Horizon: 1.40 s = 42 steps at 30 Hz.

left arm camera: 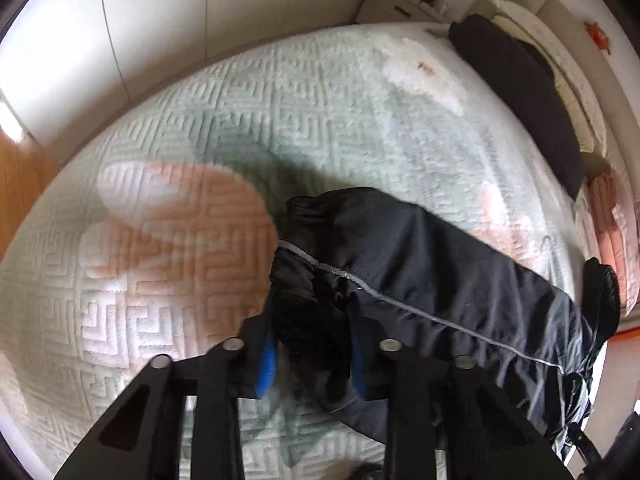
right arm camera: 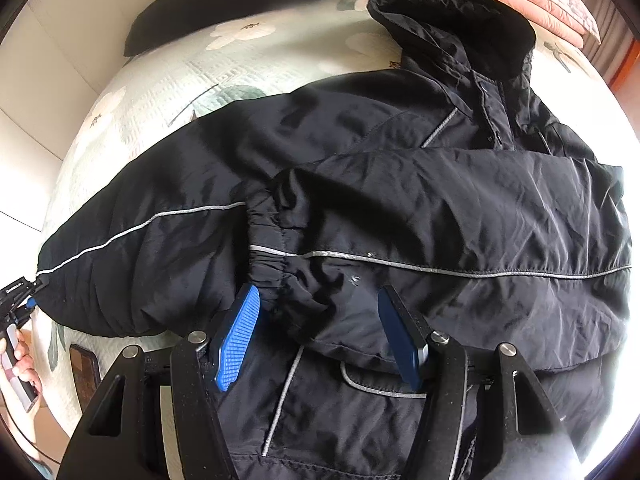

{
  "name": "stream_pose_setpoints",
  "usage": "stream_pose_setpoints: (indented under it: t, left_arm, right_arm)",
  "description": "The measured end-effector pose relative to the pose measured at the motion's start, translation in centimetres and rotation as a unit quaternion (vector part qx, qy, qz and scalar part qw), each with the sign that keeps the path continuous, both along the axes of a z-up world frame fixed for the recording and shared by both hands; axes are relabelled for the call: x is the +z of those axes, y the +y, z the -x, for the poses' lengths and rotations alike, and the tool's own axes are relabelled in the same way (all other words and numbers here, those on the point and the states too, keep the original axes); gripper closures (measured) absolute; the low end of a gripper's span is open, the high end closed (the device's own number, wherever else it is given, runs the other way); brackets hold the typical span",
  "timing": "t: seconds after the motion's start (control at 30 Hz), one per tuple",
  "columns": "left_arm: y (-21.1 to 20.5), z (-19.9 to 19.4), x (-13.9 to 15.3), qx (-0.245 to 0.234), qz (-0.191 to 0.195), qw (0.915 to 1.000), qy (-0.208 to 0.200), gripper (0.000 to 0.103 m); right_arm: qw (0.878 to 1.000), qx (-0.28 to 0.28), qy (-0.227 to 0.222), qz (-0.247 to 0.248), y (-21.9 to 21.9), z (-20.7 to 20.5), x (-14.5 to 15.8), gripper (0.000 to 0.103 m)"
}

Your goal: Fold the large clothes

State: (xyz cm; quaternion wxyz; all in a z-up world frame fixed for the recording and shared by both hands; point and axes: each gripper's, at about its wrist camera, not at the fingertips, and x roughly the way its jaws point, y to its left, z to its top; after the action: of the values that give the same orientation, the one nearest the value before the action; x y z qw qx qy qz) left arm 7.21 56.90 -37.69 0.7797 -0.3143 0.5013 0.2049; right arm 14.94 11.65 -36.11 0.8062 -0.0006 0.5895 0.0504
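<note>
A black padded jacket (right arm camera: pixel 400 208) with grey piping lies spread on the bed, hood at the far right. One sleeve is folded across its front, its elastic cuff (right arm camera: pixel 272 248) just ahead of my right gripper (right arm camera: pixel 316 300), which is open and holds nothing. My left gripper (left arm camera: pixel 312 344) is shut on the cuff of the other sleeve (left arm camera: pixel 420 264), which stretches out to the jacket's side. The left gripper also shows at the left edge of the right wrist view (right arm camera: pixel 24 300), at that sleeve's tip.
The bed has a pale quilted cover (left arm camera: pixel 200 128) with flower prints. A black cushion (left arm camera: pixel 520 92) and pink folded bedding (right arm camera: pixel 528 0) lie near the headboard. A dark phone-like object (right arm camera: pixel 84 372) lies on the bed's near edge. White wardrobe doors (left arm camera: pixel 120 20) stand beyond the bed.
</note>
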Motion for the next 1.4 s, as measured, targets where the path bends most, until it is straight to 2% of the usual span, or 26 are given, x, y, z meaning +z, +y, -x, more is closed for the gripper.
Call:
stream_pose_setpoints:
  t: [0.17,0.2,0.33,0.4,0.57,0.7,0.8,0.87,0.9,1.03,1.27,1.33,1.37,1.4]
  left_arm:
    - [-4.3,-0.5,5.2,-0.037,-0.074,0.9954,-0.048,0.08]
    - [-6.2,-0.9,7.0,-0.057,-0.094,0.992,-0.063,0.081]
    - [-12.4,-2.7,11.7,-0.121,-0.123,0.9797,-0.103,0.082]
    - [-15.9,-3.5,13.8,-0.15,-0.122,0.9728,-0.127,0.083]
    - [-24.1,-5.1,16.8,-0.216,-0.113,0.9548,-0.17,0.085]
    - [-31.9,-6.0,18.1,-0.282,-0.09,0.9344,-0.198,0.086]
    - [-38.5,-6.7,18.0,-0.334,-0.068,0.9171,-0.208,0.086]
    - [-41.7,-7.1,17.6,-0.36,-0.05,0.9087,-0.205,0.086]
    - [-44.1,-7.3,17.1,-0.38,-0.042,0.9014,-0.203,0.086]
    - [-50.9,-7.5,14.5,-0.433,-0.044,0.8818,-0.182,0.086]
    - [-58.2,-7.6,8.6,-0.481,-0.037,0.8676,-0.121,0.084]
    - [-59.4,-7.7,6.9,-0.487,-0.018,0.8681,-0.096,0.072]
    - [-59.5,-7.7,6.2,-0.49,0.012,0.8676,-0.084,0.061]
    - [-59.4,-7.8,5.6,-0.49,0.044,0.8677,-0.072,0.055]
  right_arm:
    - [1.0,-0.008,-0.002,-0.006,-2.1,0.5,0.3,0.037]
    - [1.0,-0.011,-0.003,-0.007,-2.6,0.6,0.4,0.037]
    - [1.0,-0.023,-0.005,-0.018,-5.3,0.9,1.2,0.037]
    - [0.999,-0.028,-0.006,-0.024,-6.9,1.0,1.5,0.037]
    - [0.999,-0.034,-0.017,-0.024,-10.7,1.7,2.8,0.037]
    - [0.998,-0.045,-0.025,-0.024,-14.2,2.3,3.9,0.037]
    - [0.998,-0.056,-0.026,-0.029,-16.9,2.8,4.6,0.037]
    - [0.997,-0.062,-0.027,-0.03,-18.7,3.0,4.9,0.037]
    - [0.997,-0.065,-0.028,-0.029,-19.6,3.2,5.1,0.037]
    - [0.997,-0.074,-0.029,-0.022,-23.1,3.7,5.2,0.037]
    - [0.995,-0.093,-0.023,-0.02,-28.5,4.9,4.7,0.037]
    - [0.995,-0.097,-0.016,-0.023,-29.4,5.1,4.2,0.037]
    - [0.995,-0.097,-0.013,-0.026,-29.8,5.2,4.0,0.037]
    - [0.995,-0.096,-0.01,-0.029,-30.1,5.3,3.9,0.037]
